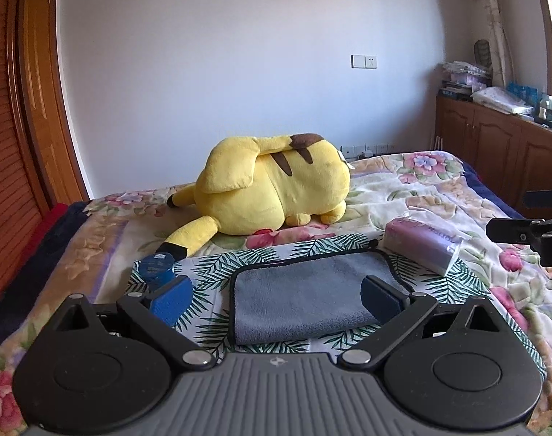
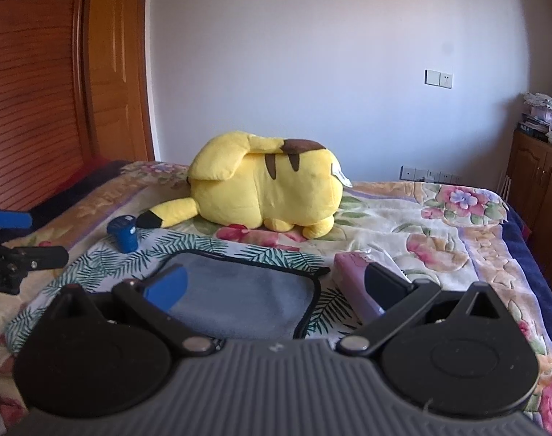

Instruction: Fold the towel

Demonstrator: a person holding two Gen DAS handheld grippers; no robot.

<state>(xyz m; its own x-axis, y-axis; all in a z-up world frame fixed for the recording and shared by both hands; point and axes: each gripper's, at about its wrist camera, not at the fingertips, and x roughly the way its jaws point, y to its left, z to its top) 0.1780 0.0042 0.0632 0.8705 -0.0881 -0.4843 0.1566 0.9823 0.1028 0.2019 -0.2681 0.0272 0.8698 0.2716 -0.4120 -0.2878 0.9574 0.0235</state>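
A grey towel with a black hem (image 1: 305,296) lies folded on a leaf-print cloth (image 1: 210,272) on the bed; it also shows in the right wrist view (image 2: 239,294). My left gripper (image 1: 276,299) is open and empty, its blue fingertips (image 1: 172,299) spread wide, hovering above the towel's near edge. My right gripper (image 2: 276,287) is open and empty above the towel's near right side. Each gripper shows at the edge of the other's view: the right one (image 1: 530,232), the left one (image 2: 18,243).
A yellow plush toy (image 1: 272,189) lies behind the towel. A small blue bottle (image 2: 123,234) stands at the cloth's far left corner. A purple packet (image 1: 421,245) lies right of the towel. Wooden wardrobe on the left, cabinets (image 1: 501,145) on the right.
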